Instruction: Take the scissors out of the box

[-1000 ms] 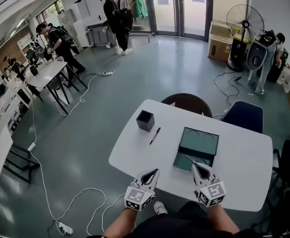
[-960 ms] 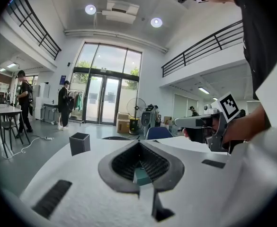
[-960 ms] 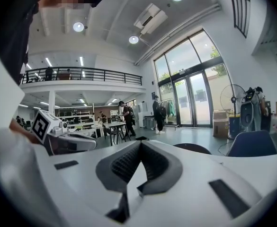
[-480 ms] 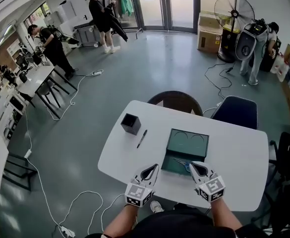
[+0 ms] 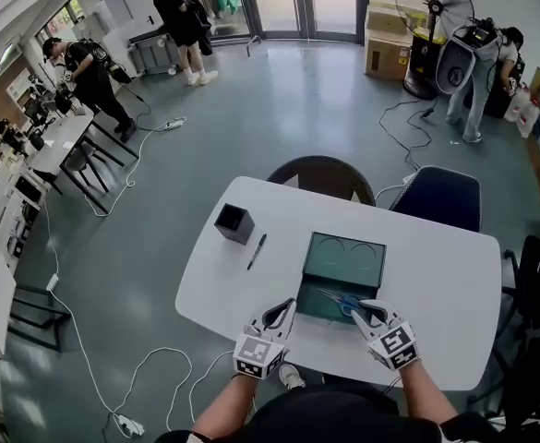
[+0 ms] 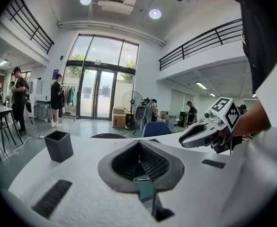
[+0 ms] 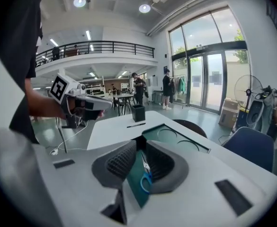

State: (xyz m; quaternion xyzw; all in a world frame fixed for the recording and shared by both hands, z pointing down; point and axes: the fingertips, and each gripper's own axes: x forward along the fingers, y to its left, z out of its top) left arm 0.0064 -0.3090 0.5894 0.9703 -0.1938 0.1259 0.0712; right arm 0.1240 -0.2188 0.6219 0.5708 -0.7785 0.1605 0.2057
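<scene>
Right tool (image 7: 142, 144): ribbed dark pads in pale grey fingers. The jaws had just been opening and stood narrowly spread, with the scissors (image 7: 146, 171) showing in the gap, unpinched.
Left tool (image 6: 139, 149): same build, tips pressed together on nothing, just beside the box (image 5: 339, 270).
Scissors: slim metal blades and blue loop handles. They lay flat in the box's near part, handles nearest the right tool, long axis slanting away leftward.
Box: shallow, rectangular, teal-lined, open.
Tabletop (image 5: 436, 284): smooth, white, round-cornered.

I note blue-handled scissors (image 5: 342, 302) lying flat in the near half of the open dark green box (image 5: 344, 258), blades pointing away from me.
</scene>
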